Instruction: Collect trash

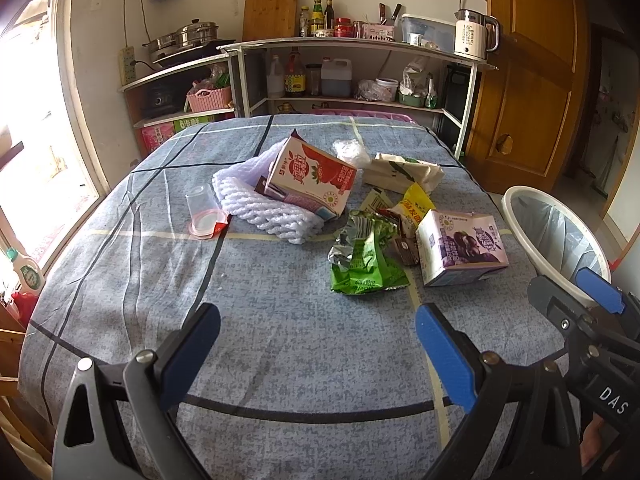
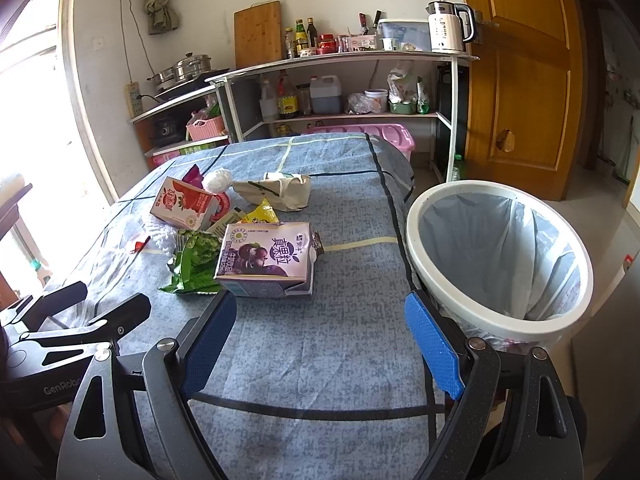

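Observation:
Trash lies in a pile on the blue checked tablecloth (image 1: 280, 320). A purple milk carton (image 1: 460, 246) (image 2: 266, 258) lies nearest, beside a green foil wrapper (image 1: 364, 260) (image 2: 196, 260). Behind them are a red strawberry carton (image 1: 312, 180) (image 2: 182, 202) on white foam netting (image 1: 264, 208), a yellow packet (image 1: 414, 206), a tissue pack (image 1: 404, 172) (image 2: 280, 192) and a clear plastic cup (image 1: 202, 210). A white bin (image 2: 496, 264) (image 1: 552, 240) with a liner stands at the table's right edge. My left gripper (image 1: 316, 334) and right gripper (image 2: 320, 328) are open, empty, short of the pile.
Shelves (image 2: 340, 80) with bottles, pots and a kettle (image 2: 448, 26) stand behind the table. A pink crate (image 2: 380, 136) sits past the far edge. A wooden door (image 2: 520, 80) is at the right. A bright window is at the left.

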The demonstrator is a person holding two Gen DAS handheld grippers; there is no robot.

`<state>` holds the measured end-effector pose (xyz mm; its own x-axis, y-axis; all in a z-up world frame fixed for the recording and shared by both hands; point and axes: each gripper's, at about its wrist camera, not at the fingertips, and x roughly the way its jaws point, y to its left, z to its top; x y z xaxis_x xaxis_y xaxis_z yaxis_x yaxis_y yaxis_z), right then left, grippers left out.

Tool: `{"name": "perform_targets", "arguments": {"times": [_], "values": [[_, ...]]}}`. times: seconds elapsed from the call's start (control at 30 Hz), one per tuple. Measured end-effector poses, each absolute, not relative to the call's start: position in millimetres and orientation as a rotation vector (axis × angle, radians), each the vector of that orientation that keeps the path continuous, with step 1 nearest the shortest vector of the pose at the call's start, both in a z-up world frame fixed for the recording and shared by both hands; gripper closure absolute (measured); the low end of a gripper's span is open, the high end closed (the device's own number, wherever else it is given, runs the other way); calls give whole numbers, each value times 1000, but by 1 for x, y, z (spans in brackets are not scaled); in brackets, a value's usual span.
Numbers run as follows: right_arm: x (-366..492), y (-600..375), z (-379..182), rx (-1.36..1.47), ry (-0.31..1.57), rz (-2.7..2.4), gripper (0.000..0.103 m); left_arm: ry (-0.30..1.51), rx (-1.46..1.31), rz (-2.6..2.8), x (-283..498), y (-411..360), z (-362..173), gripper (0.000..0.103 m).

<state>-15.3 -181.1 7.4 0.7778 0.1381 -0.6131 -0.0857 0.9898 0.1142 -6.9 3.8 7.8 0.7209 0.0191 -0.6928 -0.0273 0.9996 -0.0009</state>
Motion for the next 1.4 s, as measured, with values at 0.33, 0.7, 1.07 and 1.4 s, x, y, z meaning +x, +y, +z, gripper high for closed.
{"name": "perform_targets", "arguments": {"times": [0.33,0.7,1.07,1.4], "values": [[-16,-181,8,80,673,120,16,765,-13,28,-8,6,8,4],[-17,-181,9,75,669,120,16,767,-9,27,-8,6,8,4],[-17,-180,9,74,669,121,16,764,-12,33,-8,6,7,3],[-17,-180,9,74,668,121,16,765,-12,34,-9,6,8,4]]}}
